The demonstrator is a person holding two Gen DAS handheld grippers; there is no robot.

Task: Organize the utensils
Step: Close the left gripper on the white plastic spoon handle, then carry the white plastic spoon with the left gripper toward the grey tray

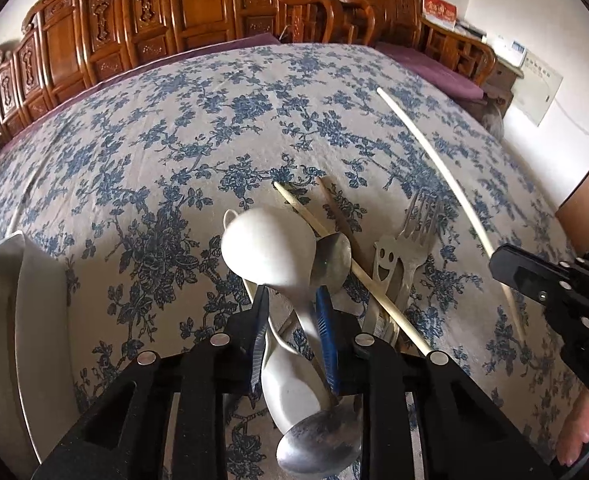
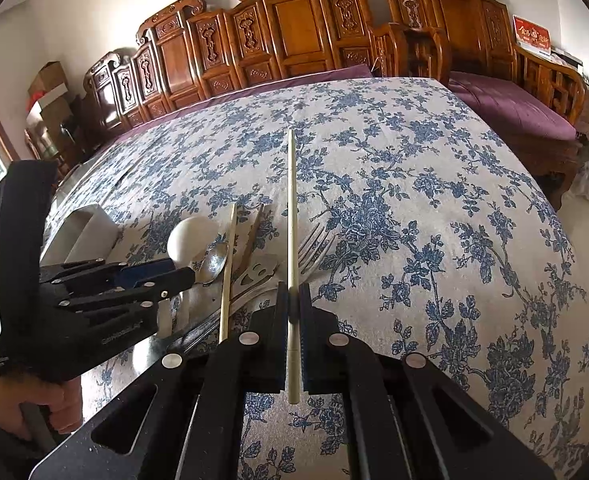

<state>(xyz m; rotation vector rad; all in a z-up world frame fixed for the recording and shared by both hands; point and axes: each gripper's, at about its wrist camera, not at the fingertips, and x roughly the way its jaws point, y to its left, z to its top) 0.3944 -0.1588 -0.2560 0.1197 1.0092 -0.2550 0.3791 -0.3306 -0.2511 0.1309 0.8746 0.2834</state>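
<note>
A white ceramic spoon (image 1: 266, 244) lies bowl-away on the utensil pile. My left gripper (image 1: 293, 300) has its pads against both sides of the spoon's neck. In the right wrist view the same gripper (image 2: 182, 276) shows side-on, with the spoon's bowl (image 2: 192, 240) just past its tips. My right gripper (image 2: 293, 300) is shut on a long pale chopstick (image 2: 291, 208) that sticks out ahead, held above the cloth. The left wrist view shows that chopstick (image 1: 446, 184) running into the right gripper (image 1: 498, 262).
The pile holds a second pale chopstick (image 1: 318, 224), a brown chopstick (image 1: 340, 216), a fork (image 1: 414, 236), a smiley-face utensil (image 1: 384, 260), two metal spoons (image 1: 332, 256) and another white spoon (image 1: 290, 380). A white container (image 2: 90, 232) stands left. Carved wooden benches (image 2: 286, 40) line the table's far side.
</note>
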